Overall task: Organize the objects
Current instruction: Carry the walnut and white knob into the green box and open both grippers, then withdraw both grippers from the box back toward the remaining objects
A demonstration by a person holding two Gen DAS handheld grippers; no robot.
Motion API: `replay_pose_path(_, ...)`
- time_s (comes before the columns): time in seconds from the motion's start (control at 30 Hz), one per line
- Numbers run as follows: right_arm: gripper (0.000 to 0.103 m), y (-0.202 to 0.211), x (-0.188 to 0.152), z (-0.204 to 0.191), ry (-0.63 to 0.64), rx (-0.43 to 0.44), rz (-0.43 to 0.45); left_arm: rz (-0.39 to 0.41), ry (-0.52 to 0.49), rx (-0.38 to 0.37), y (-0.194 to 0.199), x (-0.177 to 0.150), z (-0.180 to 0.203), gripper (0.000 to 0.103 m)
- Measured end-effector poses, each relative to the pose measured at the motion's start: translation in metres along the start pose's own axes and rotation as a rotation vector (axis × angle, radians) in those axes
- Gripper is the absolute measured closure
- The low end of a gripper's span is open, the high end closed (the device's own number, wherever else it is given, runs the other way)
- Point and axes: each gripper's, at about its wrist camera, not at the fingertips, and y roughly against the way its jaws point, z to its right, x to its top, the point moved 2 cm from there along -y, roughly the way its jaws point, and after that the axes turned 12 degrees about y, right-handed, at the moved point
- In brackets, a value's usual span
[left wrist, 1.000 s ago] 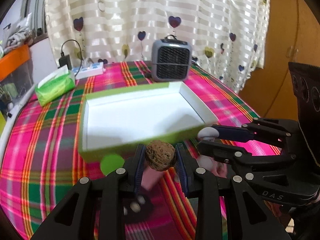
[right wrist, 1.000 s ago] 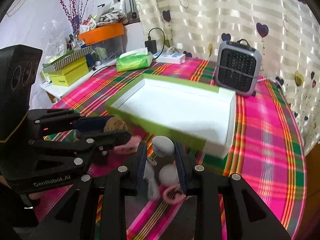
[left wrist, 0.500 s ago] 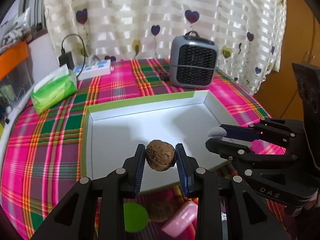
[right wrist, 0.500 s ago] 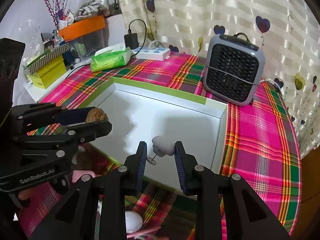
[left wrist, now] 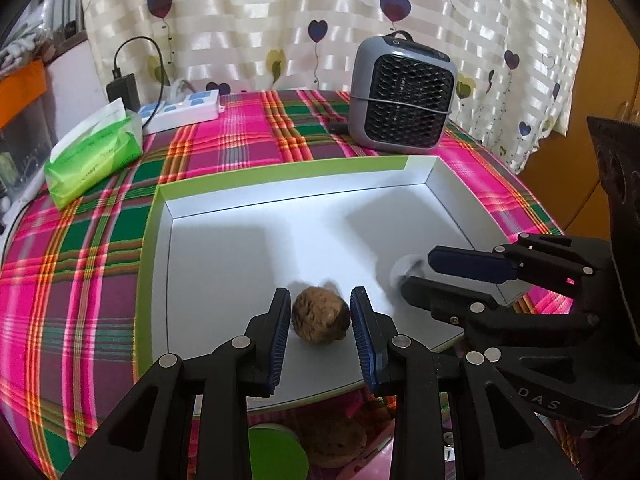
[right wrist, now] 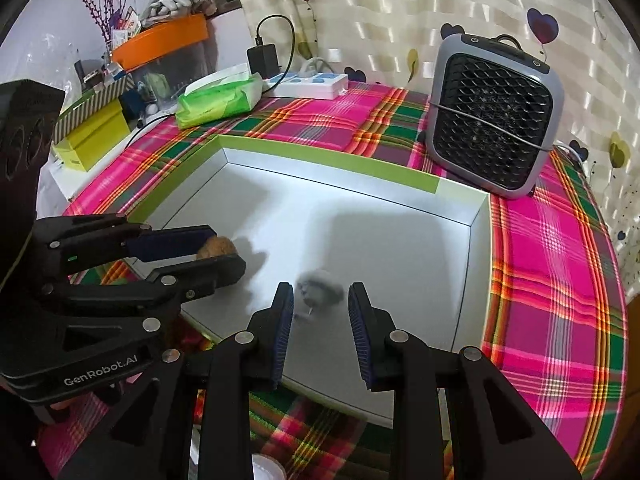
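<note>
A white tray with a green rim (left wrist: 280,170) lies on the plaid tablecloth; it also shows in the right wrist view (right wrist: 320,162). My left gripper (left wrist: 320,320) is open over the tray's near side, and a brown walnut (left wrist: 320,320) sits between its fingers with gaps on both sides. My right gripper (right wrist: 320,308) is open, and a small white object (right wrist: 320,294), blurred, is loose between its fingers over the tray floor. That object also shows in the left wrist view (left wrist: 404,268).
A grey fan heater (left wrist: 402,96) stands behind the tray. A green tissue pack (left wrist: 94,156) and a white power strip (left wrist: 184,110) lie at the back left. A second walnut (left wrist: 336,440) and a green disc (left wrist: 276,454) lie in front of the tray.
Both grippers moved forward over the tray and opened. The walnut and the white object have been let go and are now loose inside the tray.
</note>
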Motion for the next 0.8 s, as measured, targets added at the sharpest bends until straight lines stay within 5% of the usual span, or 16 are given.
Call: replay_pose_path(0.8, 0.072, 0.042, -0.006, -0.027, 0.026, -0.037, 0.07, 0.077, -0.013, 0.022, 0.048, -0.017, 0.013, 0.074)
